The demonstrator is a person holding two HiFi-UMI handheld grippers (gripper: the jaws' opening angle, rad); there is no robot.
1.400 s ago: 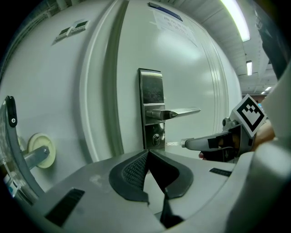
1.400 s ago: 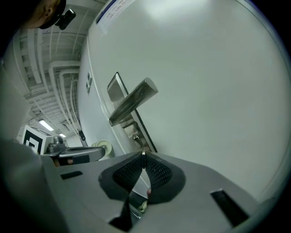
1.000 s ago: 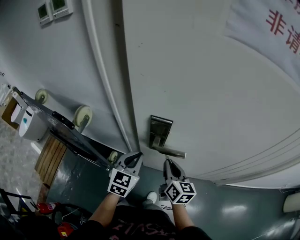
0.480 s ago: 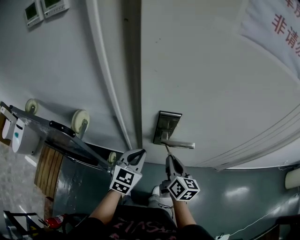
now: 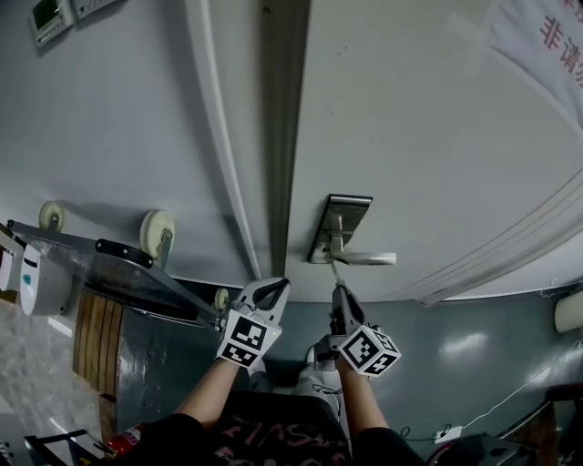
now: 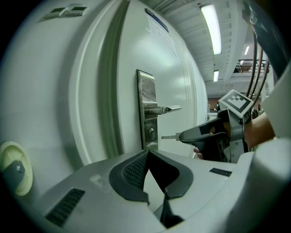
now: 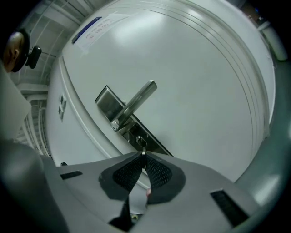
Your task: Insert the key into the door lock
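Fingers clamped on the slim silver metal key (image 6: 169,136), the right gripper (image 5: 339,293) has closed on the brushed steel door lock (image 6: 148,109), the key tip ahead of the fingers now just short of the round keyhole (image 6: 151,134), ready for insertion; the left gripper (image 5: 271,289) has its fingers together, empty

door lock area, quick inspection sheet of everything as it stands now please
surface: pale door, appears shut; floor dark and glossy.
job's things: key aimed at the keyhole, tip just short of it, not inserted; lever handle above it on the lock plate.
clutter: flat cart with wheels stood on edge against the wall at left.
grippers: right tool shut on the key; left tool shut, empty, held beside it.
cables: thin white cable on the floor at right.
surroundings: wall panels upper left; notice with red print on the door.
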